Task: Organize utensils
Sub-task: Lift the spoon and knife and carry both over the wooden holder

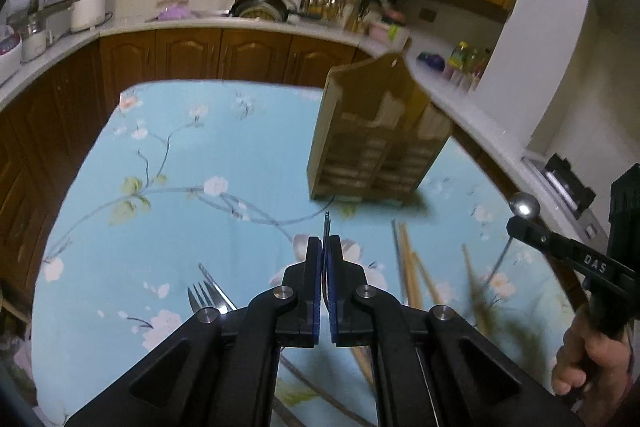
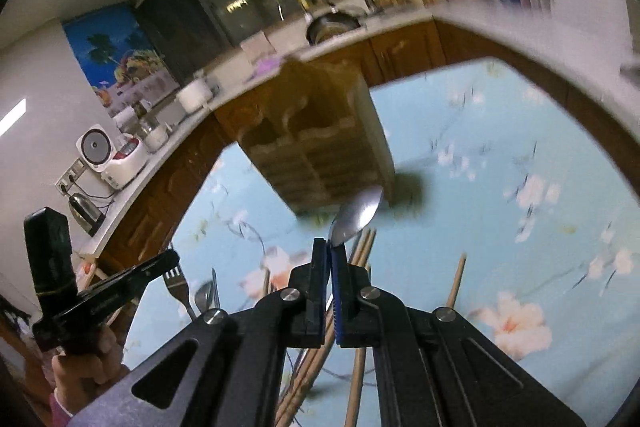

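Above the near edge of the tablecloth [image 1: 180,155], both tongs pinch: right gripper [image 2: 329,247] a spoon [image 2: 356,215], left gripper [image 1: 323,247] a thin utensil [image 1: 327,227]. Keep both upright toward the wooden caddy [image 1: 376,143] mid-cloth.

Table [image 1: 180,131] w/ light blue floral cloth. Wooden utensil caddy [image 1: 372,143] stands toward the far right edge. Fork [image 1: 202,297] + a knife [image 1: 218,287] lie near the front edge, left side. Loose chopsticks [image 1: 408,267] scattered front right, btw caddy and front edge.
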A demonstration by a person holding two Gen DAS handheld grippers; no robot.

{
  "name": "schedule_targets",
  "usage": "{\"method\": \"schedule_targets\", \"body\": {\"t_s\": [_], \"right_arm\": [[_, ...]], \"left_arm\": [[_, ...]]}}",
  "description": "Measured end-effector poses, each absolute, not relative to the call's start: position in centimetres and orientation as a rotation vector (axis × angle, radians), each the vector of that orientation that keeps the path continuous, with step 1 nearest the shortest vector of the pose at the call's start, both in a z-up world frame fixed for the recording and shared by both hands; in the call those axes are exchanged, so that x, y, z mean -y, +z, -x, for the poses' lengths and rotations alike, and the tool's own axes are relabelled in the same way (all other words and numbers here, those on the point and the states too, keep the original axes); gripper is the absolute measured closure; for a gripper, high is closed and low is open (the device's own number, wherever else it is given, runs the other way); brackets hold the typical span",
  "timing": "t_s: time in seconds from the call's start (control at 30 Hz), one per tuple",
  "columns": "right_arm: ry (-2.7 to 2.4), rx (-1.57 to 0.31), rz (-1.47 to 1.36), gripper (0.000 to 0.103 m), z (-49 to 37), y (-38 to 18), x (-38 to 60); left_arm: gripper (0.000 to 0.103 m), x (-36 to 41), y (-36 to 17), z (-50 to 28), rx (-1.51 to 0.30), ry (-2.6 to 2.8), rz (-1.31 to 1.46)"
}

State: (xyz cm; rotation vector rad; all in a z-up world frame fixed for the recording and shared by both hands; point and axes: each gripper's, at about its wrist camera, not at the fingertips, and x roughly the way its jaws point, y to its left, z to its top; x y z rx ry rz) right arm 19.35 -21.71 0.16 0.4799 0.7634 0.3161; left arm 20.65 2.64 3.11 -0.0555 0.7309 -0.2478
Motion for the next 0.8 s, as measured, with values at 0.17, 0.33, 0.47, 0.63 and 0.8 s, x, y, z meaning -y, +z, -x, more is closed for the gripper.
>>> {"method": "schedule_targets", "body": {"t_s": [0.17, 0.33, 0.47, 0.63, 0.8], "right_arm": [[0.288, -0.698, -0.443, 0.101, -19.6, 2.0, 22.2], [0.272, -0.664, -0.429, 0.101, -20.3, 3.2, 22.8], [0.254, -0.63, -0.403, 0.101, -21.1, 4.3, 23.6], [0.234, -0.581, -0.376, 0.101, -22.5, 6.2, 24.2], [0.215, -0.515, -0.334, 0.101, -24.6, 8.6, 24.3]], "left_arm": [[0.103, -2.5, 4.3, -18.9, -0.668, -0.245, 0.045], [0.103, -2.0, 4.8, -18.2, -0.618, -0.23, 0.024], [0.103, -1.6, 5.1, -18.4, -0.576, -0.221, 0.005], [0.103, -0.7, 5.7, -18.1, -0.508, -0.205, -0.023], [0.103, 0.5, 5.9, -18.6, -0.442, -0.185, -0.041]]}}
